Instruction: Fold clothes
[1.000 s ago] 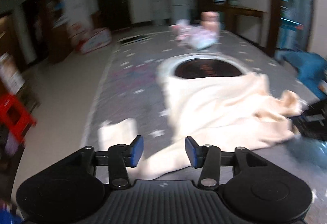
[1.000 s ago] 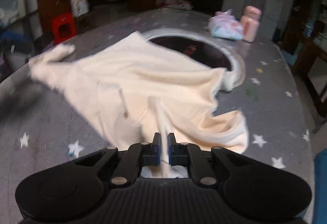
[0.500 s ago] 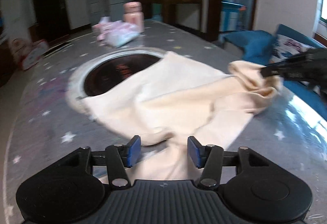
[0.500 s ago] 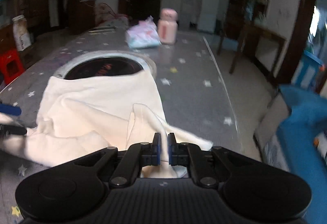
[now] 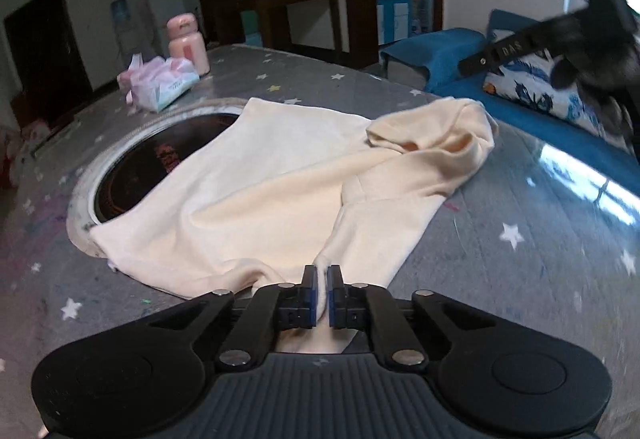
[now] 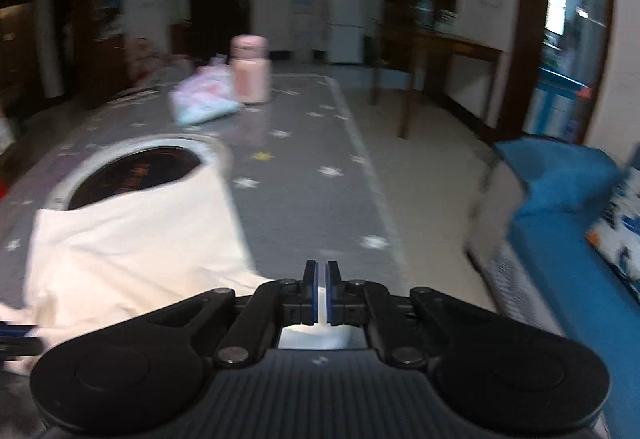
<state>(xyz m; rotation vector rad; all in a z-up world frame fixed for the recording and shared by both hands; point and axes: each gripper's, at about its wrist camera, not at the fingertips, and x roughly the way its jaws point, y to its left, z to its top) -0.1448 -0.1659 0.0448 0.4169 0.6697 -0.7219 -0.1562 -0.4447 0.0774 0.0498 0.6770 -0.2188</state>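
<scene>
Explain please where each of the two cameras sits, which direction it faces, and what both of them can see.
Left wrist view: it sits on the left gripper, looking along its fingers over the cream garment across the grey star-print table; the fingers are shut on a fold of cloth.
Right wrist view: it sits on the right gripper, facing down the table toward the room's far wall; its fingers pinch cloth too.
Shared: the garment, the round dark inset in the table, the pink bottle, the tissue pack.
</scene>
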